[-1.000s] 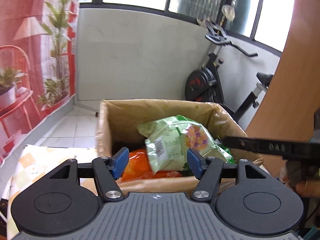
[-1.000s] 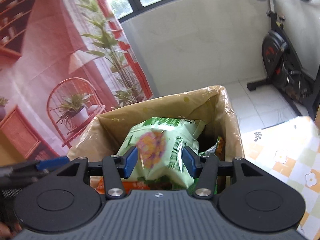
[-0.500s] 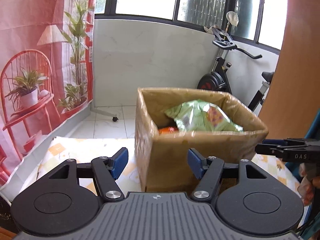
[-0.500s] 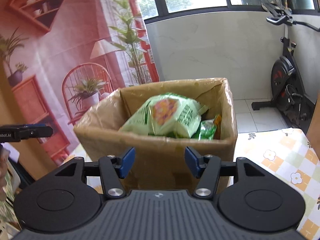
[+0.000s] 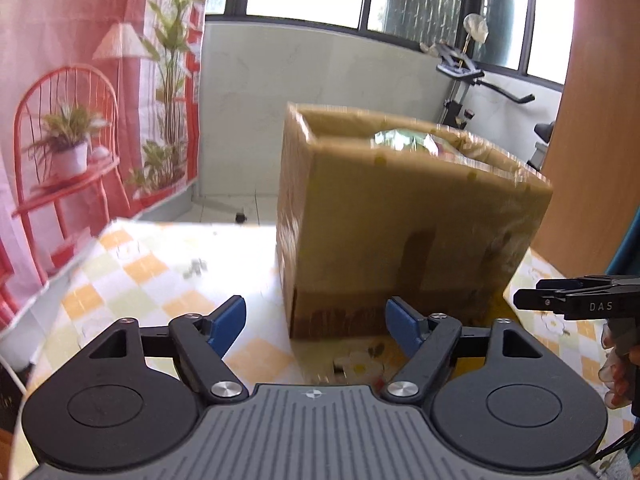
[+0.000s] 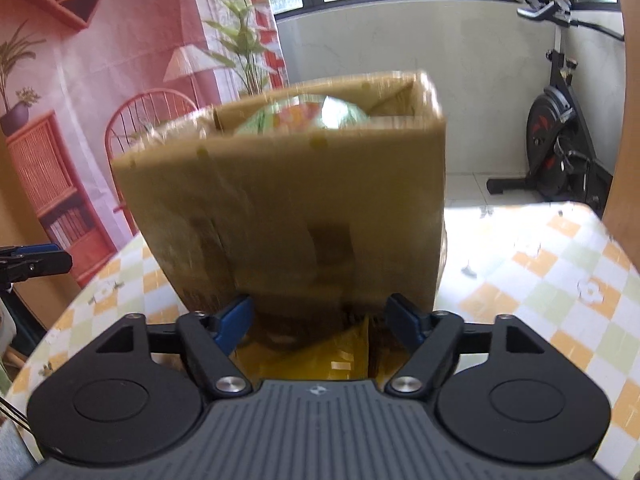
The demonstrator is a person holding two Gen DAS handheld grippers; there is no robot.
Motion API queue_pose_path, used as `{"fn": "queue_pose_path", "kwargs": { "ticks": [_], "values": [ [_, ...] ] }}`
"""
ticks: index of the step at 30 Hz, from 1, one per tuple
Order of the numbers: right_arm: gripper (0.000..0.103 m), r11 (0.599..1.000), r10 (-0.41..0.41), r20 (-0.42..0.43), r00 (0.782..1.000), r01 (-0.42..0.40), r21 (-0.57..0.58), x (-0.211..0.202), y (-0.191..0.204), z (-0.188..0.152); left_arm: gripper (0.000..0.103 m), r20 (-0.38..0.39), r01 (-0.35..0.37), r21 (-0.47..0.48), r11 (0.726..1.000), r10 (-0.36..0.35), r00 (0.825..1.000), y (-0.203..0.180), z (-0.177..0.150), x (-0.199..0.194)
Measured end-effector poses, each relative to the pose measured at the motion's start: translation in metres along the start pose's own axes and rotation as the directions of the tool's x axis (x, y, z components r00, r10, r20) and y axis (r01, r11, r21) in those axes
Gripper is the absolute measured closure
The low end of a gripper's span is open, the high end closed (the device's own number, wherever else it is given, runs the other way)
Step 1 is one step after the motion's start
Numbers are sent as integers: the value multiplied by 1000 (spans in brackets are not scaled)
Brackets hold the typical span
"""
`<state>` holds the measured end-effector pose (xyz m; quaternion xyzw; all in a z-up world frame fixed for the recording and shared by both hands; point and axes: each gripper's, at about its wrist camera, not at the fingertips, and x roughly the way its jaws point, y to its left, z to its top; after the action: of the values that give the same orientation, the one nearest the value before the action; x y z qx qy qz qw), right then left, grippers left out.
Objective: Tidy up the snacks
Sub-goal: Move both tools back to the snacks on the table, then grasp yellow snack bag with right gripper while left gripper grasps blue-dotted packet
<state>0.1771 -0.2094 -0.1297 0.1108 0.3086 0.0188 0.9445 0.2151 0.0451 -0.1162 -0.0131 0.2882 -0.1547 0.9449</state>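
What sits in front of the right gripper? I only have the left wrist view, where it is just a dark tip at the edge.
Observer: The cardboard box faces it, and a yellow packet lies at the box's foot, showing between the fingers of the right gripper.
Operator: Is it gripping that packet?
Observer: No. Its jaws are opening and the pads press on nothing.
Operator: Anything more of the box's contents?
Observer: The green snack bag at the rim shows an orange print.
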Motion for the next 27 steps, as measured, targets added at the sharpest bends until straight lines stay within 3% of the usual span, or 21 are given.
{"fn": "queue_pose_path", "kwargs": {
  "ticks": [8,16,27],
  "values": [
    [24,999,11,-68,998,-8,47,19,-11,-36,23,-29,7,-16,1000,-8,1000,0,-29,13],
    [19,985,51,-41,998,-43,169,28,-22,-50,23,-75,17,-70,997,-22,997,-4,-56,23],
    [19,972,52,-28,998,-44,229,25,-17,-57,23,-137,21,-17,1000,-23,990,-24,-78,34]
  ]
}}
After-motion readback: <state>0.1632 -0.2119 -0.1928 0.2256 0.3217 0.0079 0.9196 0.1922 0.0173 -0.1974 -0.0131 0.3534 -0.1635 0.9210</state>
